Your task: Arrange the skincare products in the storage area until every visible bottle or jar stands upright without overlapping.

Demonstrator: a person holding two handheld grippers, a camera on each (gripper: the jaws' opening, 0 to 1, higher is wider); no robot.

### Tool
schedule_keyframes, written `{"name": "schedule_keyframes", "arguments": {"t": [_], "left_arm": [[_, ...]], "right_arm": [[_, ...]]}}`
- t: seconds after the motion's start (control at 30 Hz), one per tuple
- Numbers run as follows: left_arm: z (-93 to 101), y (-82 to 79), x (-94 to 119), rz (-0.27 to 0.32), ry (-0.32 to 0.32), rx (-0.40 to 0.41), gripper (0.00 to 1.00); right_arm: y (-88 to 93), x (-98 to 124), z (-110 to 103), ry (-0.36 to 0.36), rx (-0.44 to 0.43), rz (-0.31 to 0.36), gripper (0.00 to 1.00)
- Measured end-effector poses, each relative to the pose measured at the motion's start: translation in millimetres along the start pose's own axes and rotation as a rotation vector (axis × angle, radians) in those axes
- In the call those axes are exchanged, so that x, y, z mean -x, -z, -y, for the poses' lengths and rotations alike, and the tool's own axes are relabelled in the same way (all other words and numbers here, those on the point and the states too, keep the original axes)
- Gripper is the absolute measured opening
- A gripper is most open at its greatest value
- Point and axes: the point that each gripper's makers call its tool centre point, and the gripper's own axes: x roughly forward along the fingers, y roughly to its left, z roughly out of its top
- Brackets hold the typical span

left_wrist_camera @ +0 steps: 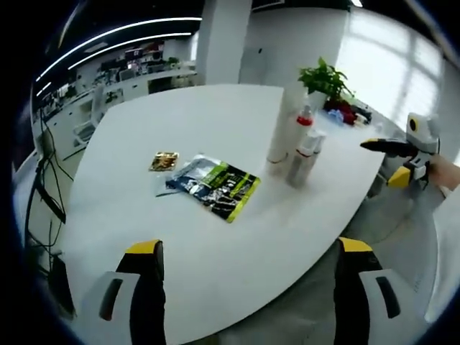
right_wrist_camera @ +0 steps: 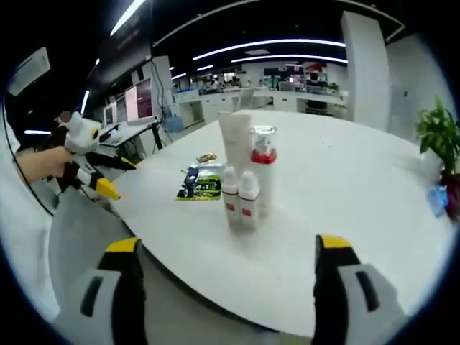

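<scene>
Bottles (right_wrist_camera: 244, 183) are standing upright in a tight cluster at centre frame on the white table (right_wrist_camera: 345, 208). Both grippers, left (left_wrist_camera: 248, 287) and right (right_wrist_camera: 226, 287), are hovering spread and empty; spacing the bottles apart likely comes next.

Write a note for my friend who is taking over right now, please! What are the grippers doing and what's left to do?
Left hand-held gripper: open, holding nothing, off the near edge of the white table.
Right hand-held gripper: open, holding nothing, also short of the table edge.
Things: a tall white tube, a red-capped bottle and two small white bottles stand upright in a tight cluster. Flat packets lie to one side, and another small packet.
Done: the bottles look upright.
Left: check that none overlap, then decide about the flat packets.
</scene>
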Motion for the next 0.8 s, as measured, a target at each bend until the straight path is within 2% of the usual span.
{"name": "schedule_keyframes", "arguments": {"t": [0.2,0.4,0.5,0.6,0.8], "left_arm": [[0.6,0.5,0,-0.004,-0.011,0.007,0.97],[-2.0,-1.0,-4,-0.019,-0.043,0.061,0.97],[-1.4,-2.1,-11,-0.027,-0.056,0.08,0.97],[5.6,-2.5,-18,-0.041,-0.034,0.084,0.97],[8.4,-7.5,-33,-0.05,-0.038,0.089,0.97]], "right_arm": [[-0.3,3,0,0.003,0.004,0.007,0.99],[-0.4,3,-1,0.003,0.003,0.01,0.99],[0.0,2,-3,0.0,0.008,0.007,0.99],[0.5,2,-3,-0.002,0.008,0.005,0.99],[1.5,1,-2,-0.002,0.006,0.002,0.99]]}}
